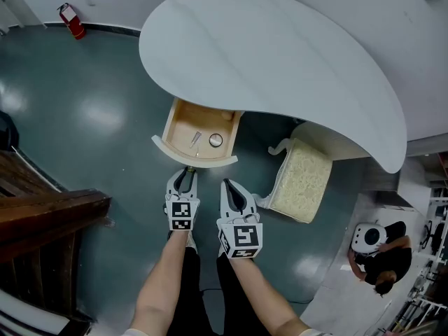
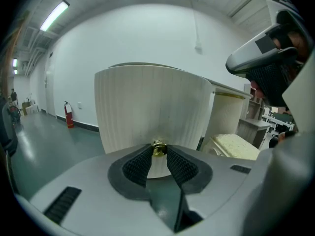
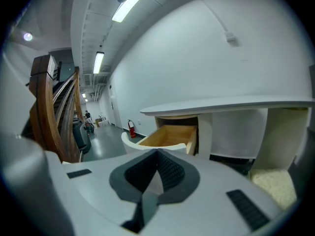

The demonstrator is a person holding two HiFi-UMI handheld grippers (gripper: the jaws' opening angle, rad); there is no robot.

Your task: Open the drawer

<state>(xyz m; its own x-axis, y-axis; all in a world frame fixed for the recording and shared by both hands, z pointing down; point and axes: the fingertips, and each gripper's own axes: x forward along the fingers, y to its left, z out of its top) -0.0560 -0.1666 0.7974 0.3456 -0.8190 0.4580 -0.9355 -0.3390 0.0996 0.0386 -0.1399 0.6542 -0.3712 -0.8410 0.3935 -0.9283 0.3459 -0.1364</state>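
The wooden drawer (image 1: 183,127) stands pulled out from under the white curved desk (image 1: 280,54), and its curved white front (image 1: 194,162) faces me. My left gripper (image 1: 187,173) is shut on the small brass knob (image 2: 158,149) in the middle of that front (image 2: 152,107). In the left gripper view the knob sits pinched at the tips of the left gripper (image 2: 158,154). My right gripper (image 1: 226,185) hangs just right of it, shut with nothing in it. In the right gripper view, the drawer (image 3: 170,135) shows past the right gripper (image 3: 157,155).
Inside the drawer lie a small round object (image 1: 215,140) and a slim metal piece (image 1: 195,139). A cream cushioned stool (image 1: 301,178) stands right of the drawer. Dark wooden stairs (image 1: 42,215) are at left, a fire extinguisher (image 1: 71,21) by the far wall, a person (image 1: 381,254) at lower right.
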